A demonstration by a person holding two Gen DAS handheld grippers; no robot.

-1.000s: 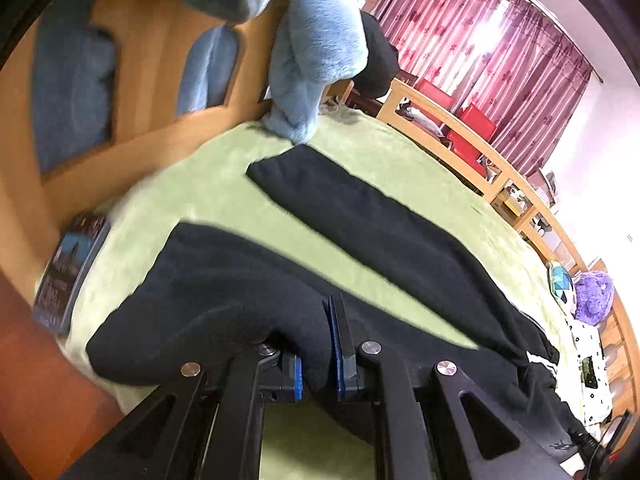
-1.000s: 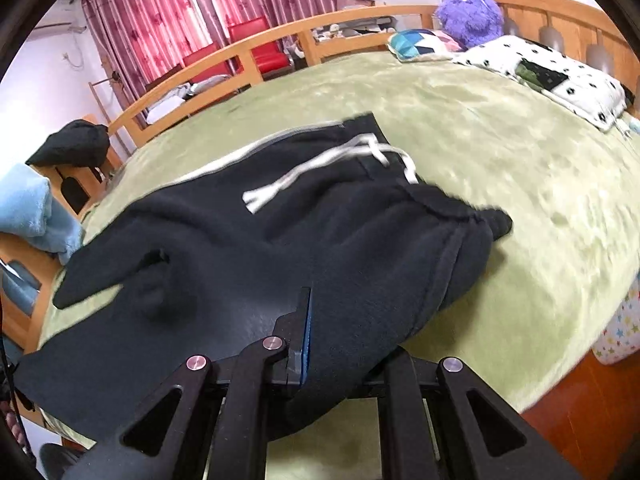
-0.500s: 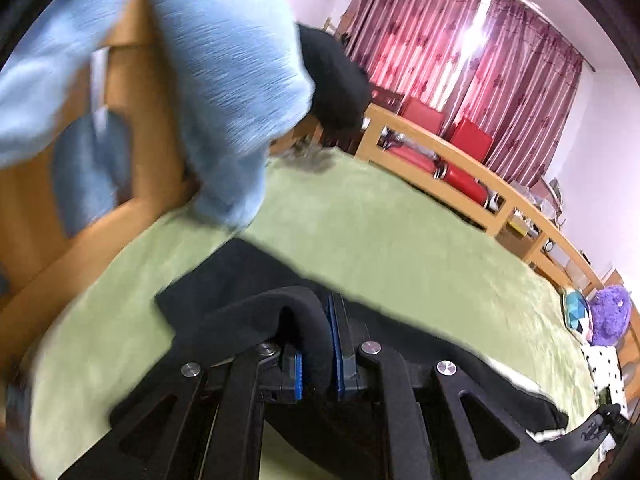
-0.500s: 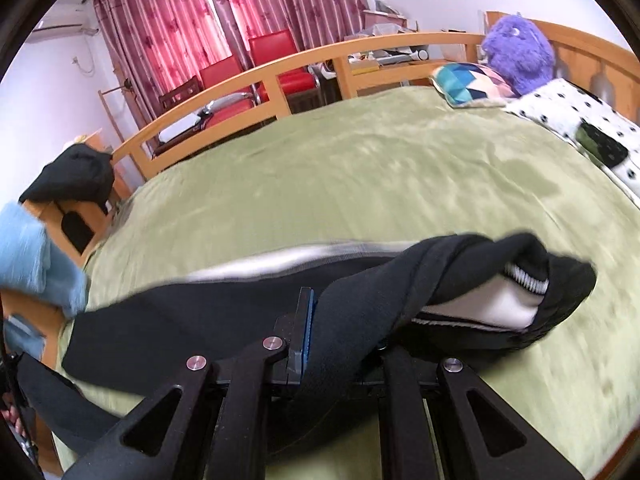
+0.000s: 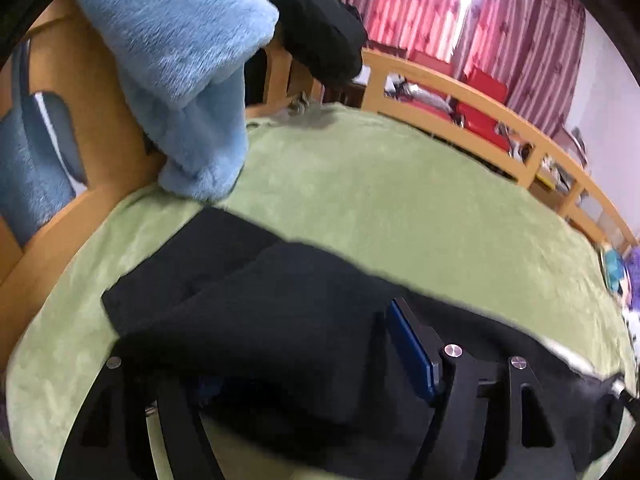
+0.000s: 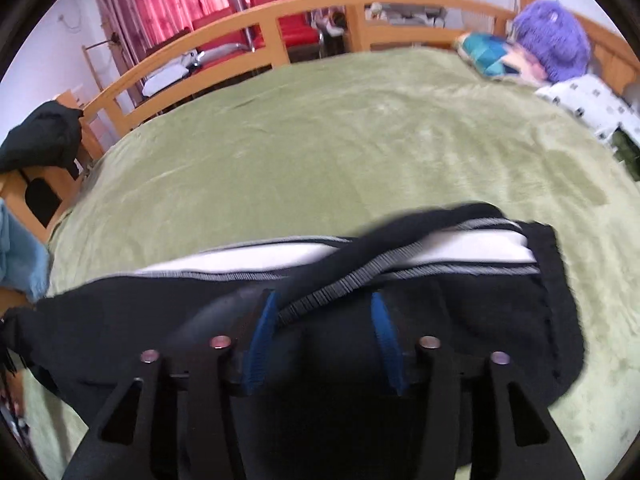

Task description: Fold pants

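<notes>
Both tongs have spread since half a second ago: the right tongs [image 6: 324, 340] gape over the waistband, the left tongs [image 5: 304, 360] likewise, letting go of the pants [image 5: 256, 308], now laid leg over leg on the green bed [image 6: 360, 140] (fold landed, I judge); only the left view shows cuffs at ten o'clock, the right the white stripe [image 6: 400, 250] at twelve.

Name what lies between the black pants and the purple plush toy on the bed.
Only bare green blanket lies between the black pants and the purple plush toy, as the right wrist view shows.

spread tongs [image 6: 324, 340] over pants [image 6: 460, 320]
</notes>
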